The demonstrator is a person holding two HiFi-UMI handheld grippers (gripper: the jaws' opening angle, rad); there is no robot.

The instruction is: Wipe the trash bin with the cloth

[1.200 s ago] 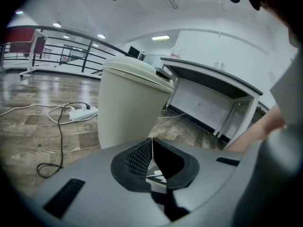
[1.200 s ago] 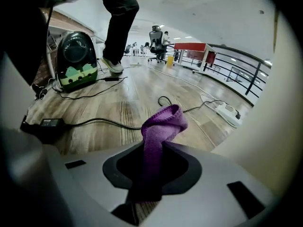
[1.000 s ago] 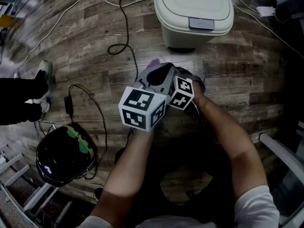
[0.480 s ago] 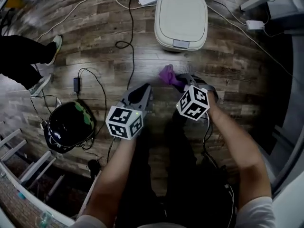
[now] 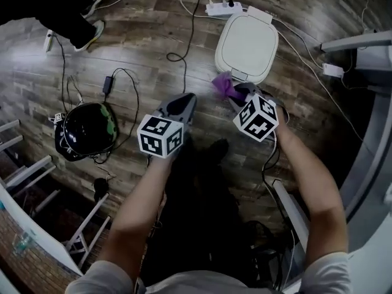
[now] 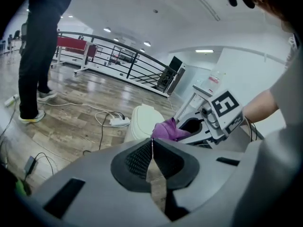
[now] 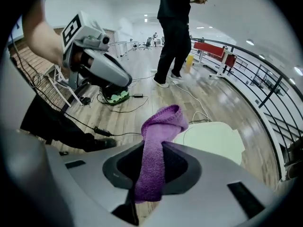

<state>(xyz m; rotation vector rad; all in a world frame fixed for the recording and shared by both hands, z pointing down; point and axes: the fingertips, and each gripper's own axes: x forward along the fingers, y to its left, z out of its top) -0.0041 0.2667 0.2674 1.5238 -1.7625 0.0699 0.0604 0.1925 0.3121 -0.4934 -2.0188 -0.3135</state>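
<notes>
Right gripper (image 5: 234,92) clamped on a purple knitted cloth (image 5: 225,87), held just short of the closed cream plastic trash bin (image 5: 248,40).

Cloth pinched mid-length with a folded tuft left proud of the tips, probably to lead with soft fabric rather than hard plastic; no contact with the bin visible, so wiping judged not yet begun. Left gripper (image 5: 182,101) closed on nothing, held beside and apart, perhaps in reserve for steadying the bin. Only in the right gripper view: purple strip running down between the dark pads (image 7: 179,167) and hanging below. Only in the left gripper view: ribbed pads pressed together, nothing between. Only in the head view: bin upright on the wood-plank floor (image 5: 135,48), white power strip (image 5: 222,8) just behind it, glossy black helmet (image 5: 82,127) well off to the left among cables.
</notes>
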